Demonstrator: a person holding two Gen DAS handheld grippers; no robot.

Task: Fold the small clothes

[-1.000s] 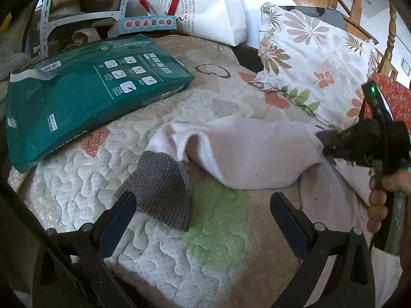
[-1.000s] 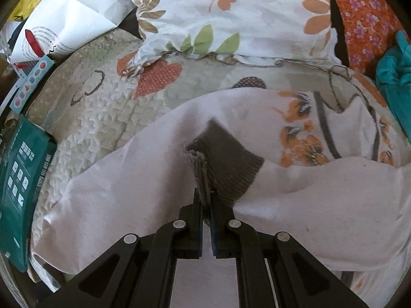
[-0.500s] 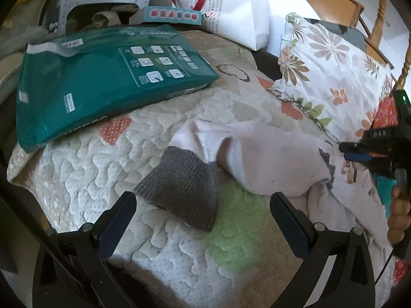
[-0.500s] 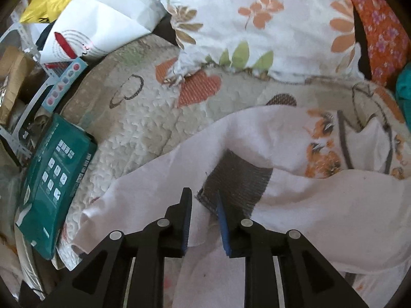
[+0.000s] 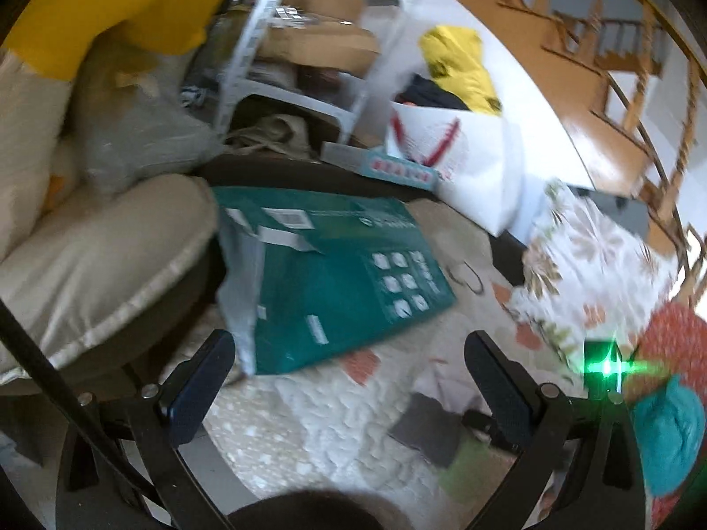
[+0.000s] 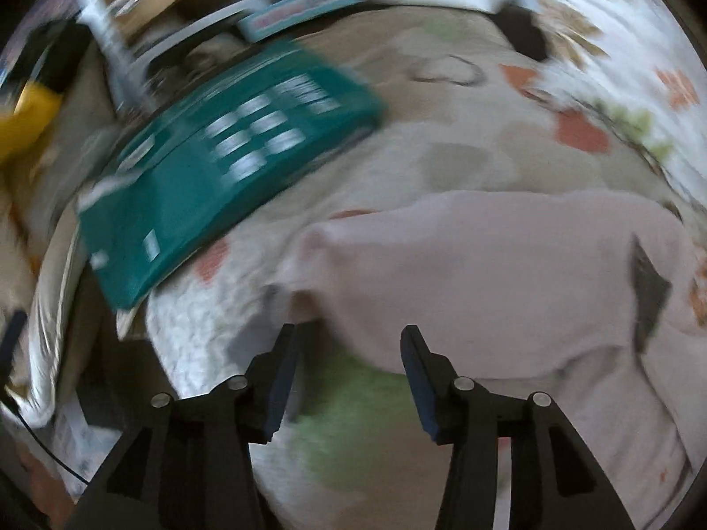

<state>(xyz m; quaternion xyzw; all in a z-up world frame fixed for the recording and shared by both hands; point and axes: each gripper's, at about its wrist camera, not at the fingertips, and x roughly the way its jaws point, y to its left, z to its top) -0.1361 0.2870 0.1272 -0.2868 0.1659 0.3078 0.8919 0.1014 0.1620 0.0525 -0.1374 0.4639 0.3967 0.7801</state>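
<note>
Here the only container in plain view is a white paper bag with red handles (image 5: 459, 168), standing at the far edge of the bed with yellow and dark cloth bulging out of its top. Behind it a white metal rack (image 5: 265, 39) carries brown cardboard boxes, blurred by motion.

The surface is a bed under a quilted cover (image 6: 442, 141) stitched in cream with orange and green patches. Past it the left wrist view shows a wooden floor and wooden chair frames. A beige cushion (image 5: 93, 260) lies beside the bed at the left.

A flat teal package (image 5: 344, 282) lies on the quilt, its printed white squares facing up, near the bag. A floral pillow (image 5: 587, 265) leans at the right side, with an orange patterned cloth and a teal cloth below it.

The pale pink garment (image 6: 508, 274) lies spread on the quilt, its grey ribbed cuff (image 5: 426, 428) resting flat by a green patch.

The right gripper (image 6: 349, 380) is opening just over the garment's near edge, its pads pressing on nothing. The left gripper (image 5: 349, 393) stands wide apart and empty above the quilt, well short of the cuff.
</note>
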